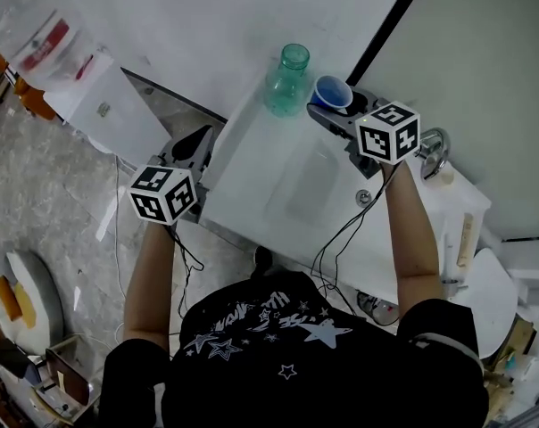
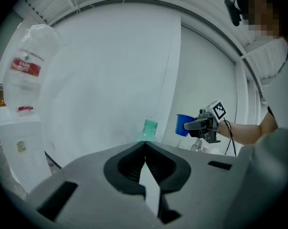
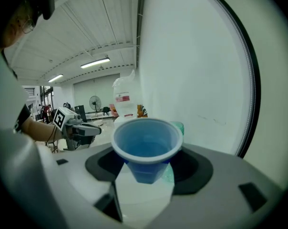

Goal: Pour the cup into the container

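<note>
While our left gripper [image 2: 145, 144] is pressing its fingers [image 2: 130, 166] together, our right gripper [image 3: 146, 162] is clamping a blue plastic cup [image 3: 145, 144].

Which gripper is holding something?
The right gripper, its jaws closed on the blue cup. The left gripper has its jaws together with nothing between them.

1. A big open hall, workshop or lab in kind: a high ribbed ceiling [image 3: 87, 27] carries long strip lights [image 3: 95, 62].
2. A standing fan [image 3: 94, 99] stands far back in the open space.
3. The floor [image 1: 46, 194] is speckled grey stone, and white partition panels [image 2: 115, 70] screen the spot.
4. A bottled water dispenser [image 2: 20, 147] stands beside a plain white worktop [image 1: 278, 176].
</note>
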The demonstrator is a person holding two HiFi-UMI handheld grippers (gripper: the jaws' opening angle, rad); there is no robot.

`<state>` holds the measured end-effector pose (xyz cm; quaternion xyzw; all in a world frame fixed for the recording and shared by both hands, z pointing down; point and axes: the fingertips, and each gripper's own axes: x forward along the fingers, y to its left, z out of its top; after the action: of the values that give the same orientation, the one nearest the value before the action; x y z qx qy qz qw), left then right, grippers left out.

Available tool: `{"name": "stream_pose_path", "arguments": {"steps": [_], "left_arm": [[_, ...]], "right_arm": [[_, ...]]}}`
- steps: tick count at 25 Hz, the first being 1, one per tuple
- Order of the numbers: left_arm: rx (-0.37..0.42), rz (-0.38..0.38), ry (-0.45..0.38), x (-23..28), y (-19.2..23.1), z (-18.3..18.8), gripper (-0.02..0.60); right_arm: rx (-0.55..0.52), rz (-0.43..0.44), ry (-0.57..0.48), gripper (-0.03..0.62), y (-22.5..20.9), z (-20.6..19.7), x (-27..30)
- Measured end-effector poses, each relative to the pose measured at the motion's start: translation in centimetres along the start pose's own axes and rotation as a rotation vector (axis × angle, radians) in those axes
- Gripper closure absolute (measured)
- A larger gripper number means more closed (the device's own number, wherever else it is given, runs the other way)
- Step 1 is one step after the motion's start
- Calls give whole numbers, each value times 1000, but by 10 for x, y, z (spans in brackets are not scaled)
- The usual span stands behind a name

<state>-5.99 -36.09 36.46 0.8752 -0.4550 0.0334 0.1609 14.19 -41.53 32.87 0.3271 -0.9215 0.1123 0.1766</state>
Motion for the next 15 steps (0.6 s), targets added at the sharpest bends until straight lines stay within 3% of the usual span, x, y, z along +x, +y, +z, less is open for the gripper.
{"name": "stream_pose_path", "arguments": {"steps": [15], "left_arm": [[30,-10,0,78,20,50,572]], "right_arm": [[-55,-104,65,310,-85,30,31]]}}
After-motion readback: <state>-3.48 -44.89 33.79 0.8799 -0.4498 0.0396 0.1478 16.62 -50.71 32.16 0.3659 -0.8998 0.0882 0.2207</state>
